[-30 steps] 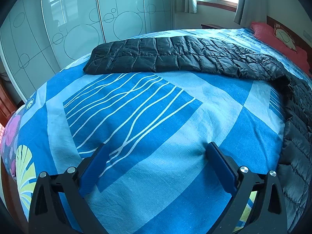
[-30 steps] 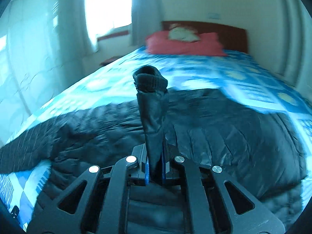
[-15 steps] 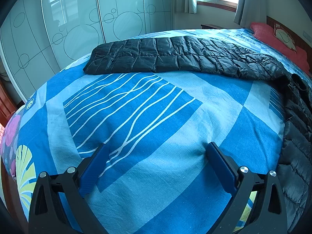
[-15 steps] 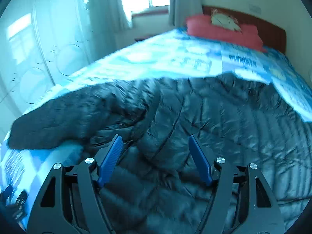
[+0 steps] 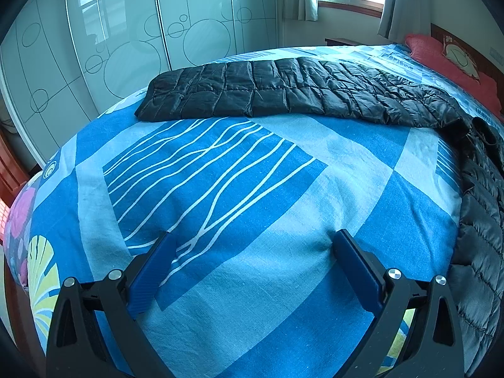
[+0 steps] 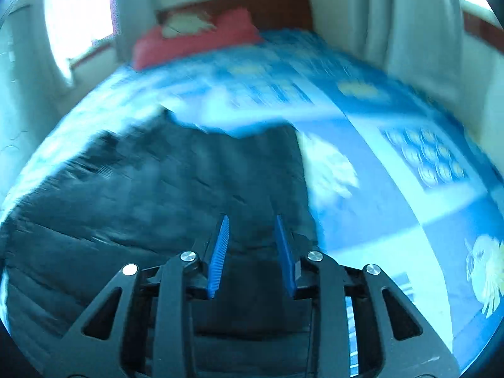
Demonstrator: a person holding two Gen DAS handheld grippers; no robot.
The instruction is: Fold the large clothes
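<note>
A black quilted down jacket [image 5: 283, 94] lies on the blue patterned bed. One sleeve stretches flat to the left across the far side, and the body [image 5: 482, 220] runs down the right edge of the left wrist view. My left gripper [image 5: 252, 245] is open and empty, resting low over the bedspread, apart from the jacket. In the blurred right wrist view the jacket [image 6: 157, 204] spreads left and under my right gripper [image 6: 252, 233]. Its jaws stand partly open with a narrow gap and hold nothing.
The blue bedspread [image 5: 252, 189] covers the bed. Red pillows [image 6: 195, 41] and a wooden headboard sit at the far end. Glass wardrobe doors [image 5: 126, 31] stand beyond the bed's left side. Curtains [image 6: 415, 15] and a window lie on the right.
My right gripper let go of the jacket cuff it held up, opened wide, then swung right and narrowed its jaws. The cuff now lies on the jacket. The left gripper has not moved.
</note>
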